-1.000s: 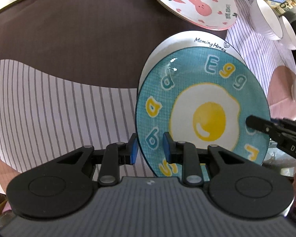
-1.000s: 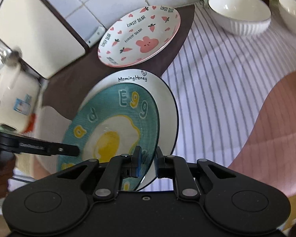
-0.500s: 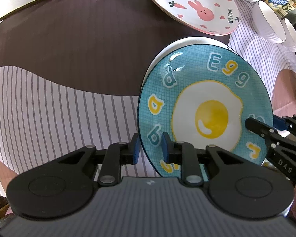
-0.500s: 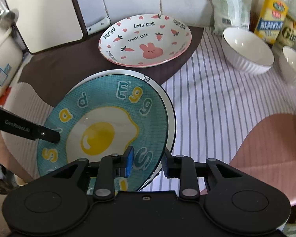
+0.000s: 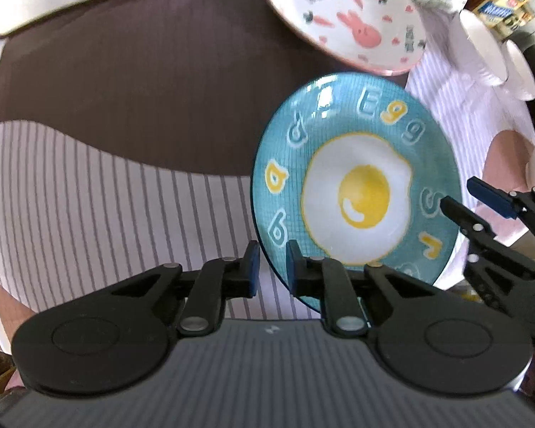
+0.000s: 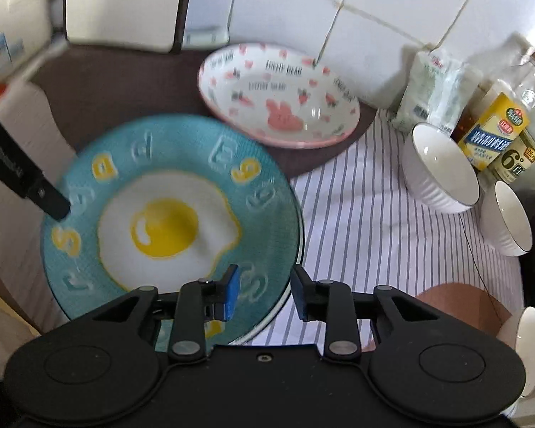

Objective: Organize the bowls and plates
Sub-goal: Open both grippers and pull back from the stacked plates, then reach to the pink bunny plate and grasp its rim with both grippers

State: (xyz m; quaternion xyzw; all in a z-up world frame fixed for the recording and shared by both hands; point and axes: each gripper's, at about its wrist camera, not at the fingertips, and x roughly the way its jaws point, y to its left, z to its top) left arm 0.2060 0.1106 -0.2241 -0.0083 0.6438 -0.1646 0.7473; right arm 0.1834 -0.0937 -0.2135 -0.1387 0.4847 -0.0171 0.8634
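Rim contact on the near edge is what my next move turns on. The left gripper (image 5: 271,267) points steeply down and is pinched onto the blue egg plate (image 5: 356,192) at the edge closest to that hand, one pad on top and one underneath. From that grip the rest of the plate runs forward and to the right. It is round, so there is no long axis to line up with; only the side I hold it from matters.

The right gripper (image 6: 265,285) is at the opposite edge. Its jaws have just been opening and now stand apart. The plate's rim lies in the gap between them, but neither pad presses on it, so the left hand alone has a hold.

In the right wrist view a white plate (image 6: 267,324) peeks out from under the egg plate's near edge, so I judge the egg plate sits over it. Whether it rests on it or hangs just above it I cannot tell.

The pink bunny dish (image 6: 278,96) lies just beyond the egg plate, toward the tiled wall. Two white ribbed bowls (image 6: 442,174) stand well off to the right on the striped cloth (image 6: 356,214), nearer my right hand. I would send that hand there next.
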